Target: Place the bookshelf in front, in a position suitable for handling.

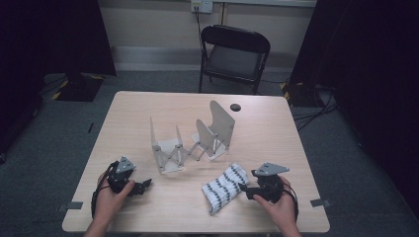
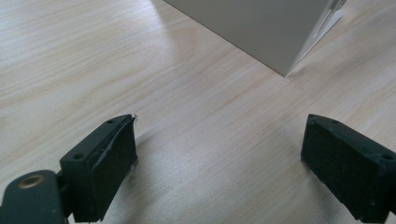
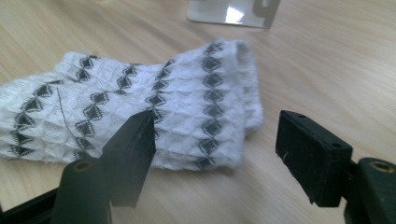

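Beside the right tool, white black-diamond cloth.

Both hands rest low near the front edge; left gripper gapes wide; right gripper likewise, jaws parted.

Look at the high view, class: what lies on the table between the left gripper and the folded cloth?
Nothing: in the high view, bare table separates the left gripper from the cloth.

Knitted cloth sock – matt wooden table
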{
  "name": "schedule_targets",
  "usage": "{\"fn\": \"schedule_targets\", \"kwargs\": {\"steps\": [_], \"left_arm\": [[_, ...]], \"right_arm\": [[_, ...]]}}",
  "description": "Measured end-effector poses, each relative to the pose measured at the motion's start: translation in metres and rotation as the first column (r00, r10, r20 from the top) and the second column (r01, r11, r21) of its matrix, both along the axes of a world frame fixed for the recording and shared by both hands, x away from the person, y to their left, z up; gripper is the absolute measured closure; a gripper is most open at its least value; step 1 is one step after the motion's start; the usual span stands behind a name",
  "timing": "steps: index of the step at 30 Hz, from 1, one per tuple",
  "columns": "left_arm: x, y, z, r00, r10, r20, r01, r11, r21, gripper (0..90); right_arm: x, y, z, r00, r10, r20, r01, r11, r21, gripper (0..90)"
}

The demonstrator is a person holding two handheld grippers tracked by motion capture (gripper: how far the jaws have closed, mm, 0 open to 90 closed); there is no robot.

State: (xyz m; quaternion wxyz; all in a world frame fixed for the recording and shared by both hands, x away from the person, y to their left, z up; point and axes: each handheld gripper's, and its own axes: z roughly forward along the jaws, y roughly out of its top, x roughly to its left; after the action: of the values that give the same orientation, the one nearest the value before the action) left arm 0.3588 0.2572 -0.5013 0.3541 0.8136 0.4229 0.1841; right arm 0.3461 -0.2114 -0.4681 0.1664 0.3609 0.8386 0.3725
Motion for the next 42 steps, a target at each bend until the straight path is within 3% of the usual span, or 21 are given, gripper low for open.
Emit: {"fn": "schedule_targets", "kwargs": {"steps": [6,11,14,15,17,20,23,26,29,32,37,42], "left_arm": [[0.000,0.000,0.000,1.0000,-0.002,-0.001,0.002,1.0000,-0.001,10.0],[0.000,0.000,0.000,1.0000,-0.001,0.000,0.001,1.0000,0.000,10.0],[0.000,0.000,0.000,1.0000,-0.002,-0.001,0.002,1.0000,0.000,10.0],[0.000,0.000,0.000,1.0000,-0.002,-0.001,0.002,1.0000,-0.001,10.0],[0.000,0.000,0.000,1.0000,-0.002,-0.001,0.002,1.0000,0.000,10.0],[0.000,0.000,0.000,1.0000,0.001,0.001,-0.001,1.0000,-0.004,9.9],[0.001,-0.001,0.000,1.0000,0.000,0.001,0.000,1.0000,-0.001,9.5],[0.001,-0.001,0.000,1.0000,-0.001,0.001,0.001,1.0000,-0.001,9.5],[0.001,-0.001,0.000,1.0000,-0.001,0.001,0.001,1.0000,-0.001,9.5],[0.001,-0.001,0.000,1.0000,-0.001,0.001,0.001,1.0000,-0.001,9.5],[0.002,-0.001,0.000,1.0000,-0.004,-0.004,0.004,1.0000,0.000,8.9],[0.003,-0.002,0.000,1.0000,-0.005,-0.001,0.005,1.0000,0.001,8.4]], "right_arm": [[0.016,0.005,-0.012,0.9996,0.012,-0.026,-0.013,0.998,-0.068,26.7],[0.036,-0.003,-0.015,0.9998,0.004,-0.020,-0.006,0.997,-0.076,26.9],[0.052,-0.013,-0.010,0.9976,-0.069,0.006,0.069,0.989,-0.132,30.0],[0.055,-0.017,-0.008,0.9953,-0.096,0.009,0.097,0.987,-0.129,30.0],[0.060,-0.026,-0.002,0.9917,-0.129,0.003,0.129,0.989,-0.075,29.9],[0.053,-0.028,0.010,0.9917,-0.126,0.025,0.127,0.991,-0.035,30.0],[0.038,-0.022,0.016,0.9963,-0.081,0.029,0.081,0.997,-0.010,30.0],[0.018,-0.008,0.016,0.9997,-0.004,0.023,0.004,1.000,-0.015,29.5],[0.003,0.005,0.011,0.9992,0.039,0.008,-0.039,0.999,-0.025,27.9],[-0.008,0.018,0.003,0.9964,0.085,-0.001,-0.084,0.993,-0.079,28.0],[-0.001,0.013,-0.008,0.9974,0.062,-0.038,-0.066,0.993,-0.102,27.9],[0.027,-0.011,-0.008,0.9988,-0.002,-0.049,-0.004,0.992,-0.123,28.1]]}}
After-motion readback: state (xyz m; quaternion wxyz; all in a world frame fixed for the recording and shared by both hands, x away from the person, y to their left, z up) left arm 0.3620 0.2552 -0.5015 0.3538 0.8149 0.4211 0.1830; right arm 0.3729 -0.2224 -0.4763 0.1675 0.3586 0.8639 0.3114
